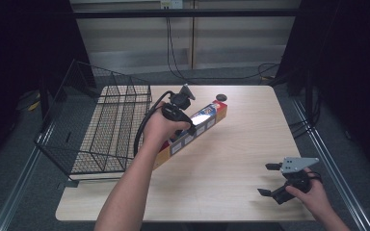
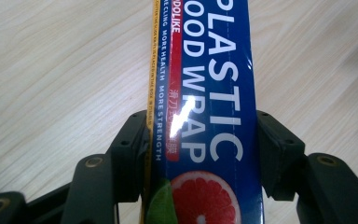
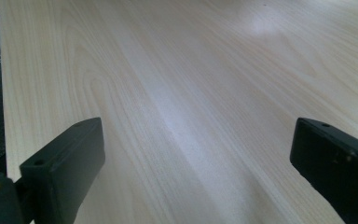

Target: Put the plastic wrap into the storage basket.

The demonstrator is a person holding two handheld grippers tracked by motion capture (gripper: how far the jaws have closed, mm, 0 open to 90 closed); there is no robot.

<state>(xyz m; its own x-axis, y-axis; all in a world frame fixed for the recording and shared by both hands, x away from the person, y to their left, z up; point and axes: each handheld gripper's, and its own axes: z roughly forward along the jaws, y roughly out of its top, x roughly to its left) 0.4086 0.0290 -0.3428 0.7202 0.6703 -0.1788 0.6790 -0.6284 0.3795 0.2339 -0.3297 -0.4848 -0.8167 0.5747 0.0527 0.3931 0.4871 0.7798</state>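
High view: the plastic wrap box (image 1: 192, 131) lies slantwise on the pale wooden table (image 1: 221, 159), its near end low at the left beside the wire basket (image 1: 96, 130), its far end reaching toward a small black round disc (image 1: 221, 97) near the table's back edge. Whether the box rests flat or is partly raised cannot be told. The right half of the tabletop is bare wood, wide open to the front and right edges; the basket crowds the left edge and overhangs it.

The box is long, narrow, square-edged cardboard — glossy blue top with white lettering, a yellow side strip and a cut grapefruit picture, a glare spot on its sheen. The basket is thin black wire mesh, open-topped. The table shows fine straight grain.

The left gripper (image 2: 200, 140) clamps the box across its width, one black jaw pressed against each long side. The right gripper (image 1: 269, 179) hovers low near the front right corner — jaws spread wide, nothing between them but wood.
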